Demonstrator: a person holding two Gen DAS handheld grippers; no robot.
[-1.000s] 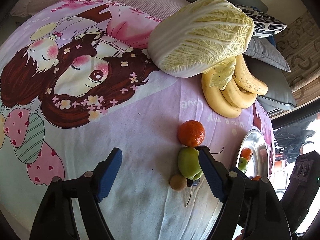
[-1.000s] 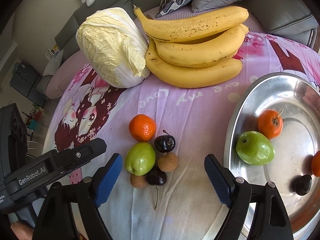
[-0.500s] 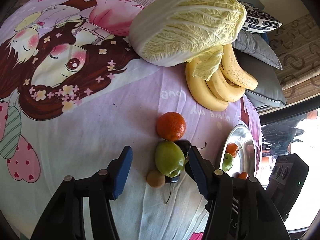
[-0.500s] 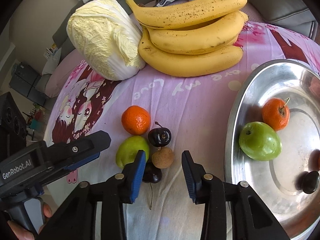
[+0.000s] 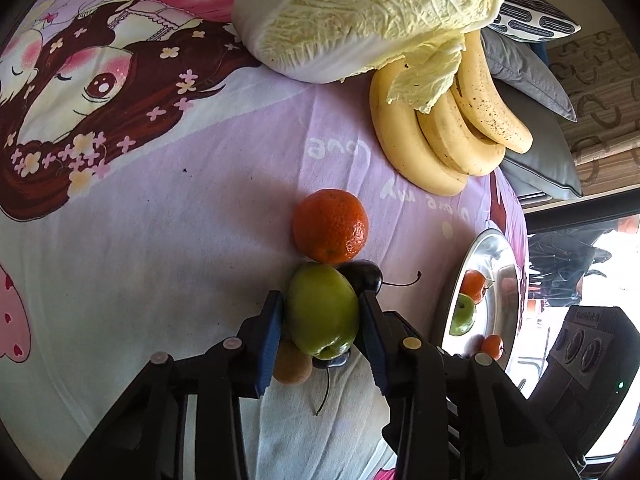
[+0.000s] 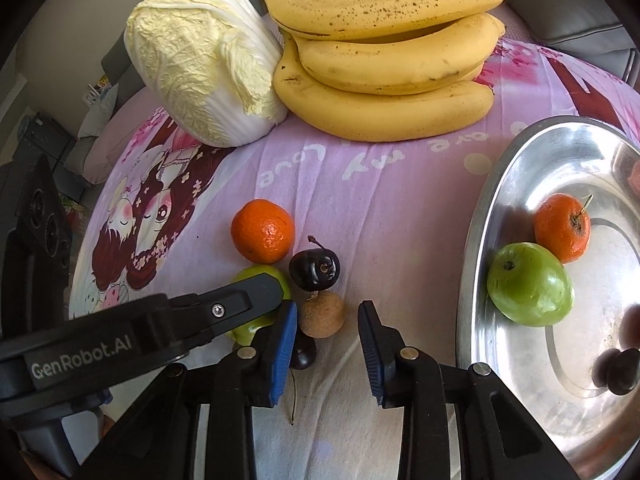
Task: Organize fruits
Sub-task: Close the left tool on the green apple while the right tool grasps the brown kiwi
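A green fruit (image 5: 322, 312) lies on the pink printed cloth (image 5: 180, 240) in a small cluster with a mandarin (image 5: 330, 226), a dark cherry (image 5: 362, 276) and a brown longan (image 5: 292, 364). My left gripper (image 5: 321, 298) straddles the green fruit; its jaws are closing and both blue pads touch the fruit's sides. In the right wrist view my right gripper (image 6: 327, 308) points down at the longan (image 6: 322, 314). Its jaws are closing, with the longan at the fingertips and a gap left on the right side. A second cherry (image 6: 303, 354) lies under the left finger.
A steel plate (image 6: 480, 208) at the right holds a green fruit (image 6: 530, 284), a mandarin (image 6: 562, 228) and a dark cherry (image 6: 618, 368). Bananas (image 6: 384, 64) and a napa cabbage (image 6: 200, 60) lie behind the cluster. Grey cushions (image 5: 532, 152) border the far side.
My left gripper came forward and down and narrowed from wide open onto the green fruit. My right gripper's jaws narrowed from wide to a small gap around the longan.
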